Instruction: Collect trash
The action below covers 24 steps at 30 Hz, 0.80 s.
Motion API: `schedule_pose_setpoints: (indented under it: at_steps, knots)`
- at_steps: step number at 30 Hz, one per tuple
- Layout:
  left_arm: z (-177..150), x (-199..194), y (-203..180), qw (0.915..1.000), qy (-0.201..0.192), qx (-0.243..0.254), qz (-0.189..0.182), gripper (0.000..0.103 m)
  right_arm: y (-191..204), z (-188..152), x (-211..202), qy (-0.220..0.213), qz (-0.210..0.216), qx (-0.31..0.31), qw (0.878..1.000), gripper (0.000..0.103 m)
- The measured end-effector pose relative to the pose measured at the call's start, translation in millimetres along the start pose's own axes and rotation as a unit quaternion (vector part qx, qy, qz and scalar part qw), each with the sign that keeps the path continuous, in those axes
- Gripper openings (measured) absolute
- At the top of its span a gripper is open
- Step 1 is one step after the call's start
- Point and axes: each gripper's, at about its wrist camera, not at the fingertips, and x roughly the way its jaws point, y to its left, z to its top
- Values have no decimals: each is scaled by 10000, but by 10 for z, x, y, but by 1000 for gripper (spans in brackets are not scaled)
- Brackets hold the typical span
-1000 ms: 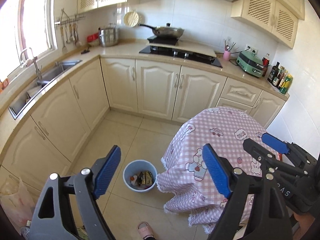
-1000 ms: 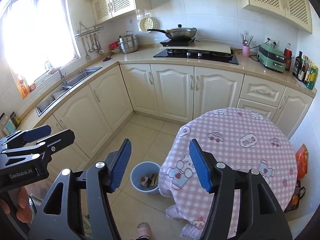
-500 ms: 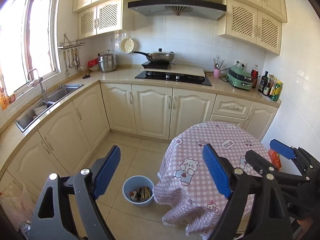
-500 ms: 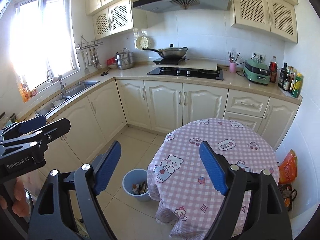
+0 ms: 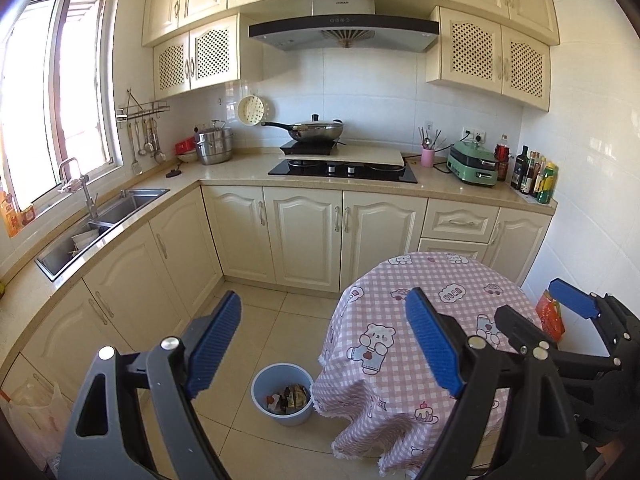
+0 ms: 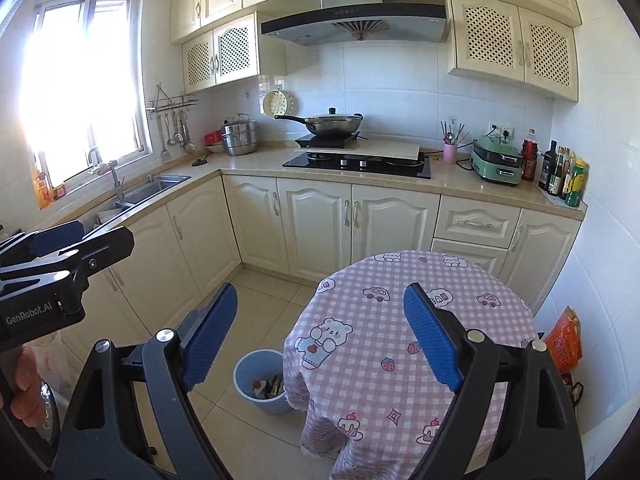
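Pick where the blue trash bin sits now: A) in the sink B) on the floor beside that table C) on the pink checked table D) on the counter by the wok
B: the blue trash bin stands on the tiled floor, against the hanging edge of the pink checked tablecloth, with wrappers inside.

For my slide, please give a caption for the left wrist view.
Open left tool above blue bin of trash beside pink table.

Draped round table [image 5: 424,320] crowds the trash bin [image 5: 282,394] (cloth hem touching); floor [image 5: 256,320] leftward lies open.
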Motion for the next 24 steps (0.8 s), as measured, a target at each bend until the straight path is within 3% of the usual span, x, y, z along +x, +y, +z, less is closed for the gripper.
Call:
schedule_pose_setpoints:
  at_steps: [24]
  knots:
    - [12,-28,139,10000,-11,-30,-55,83,118,20,-11,4,2,-61,10000,83]
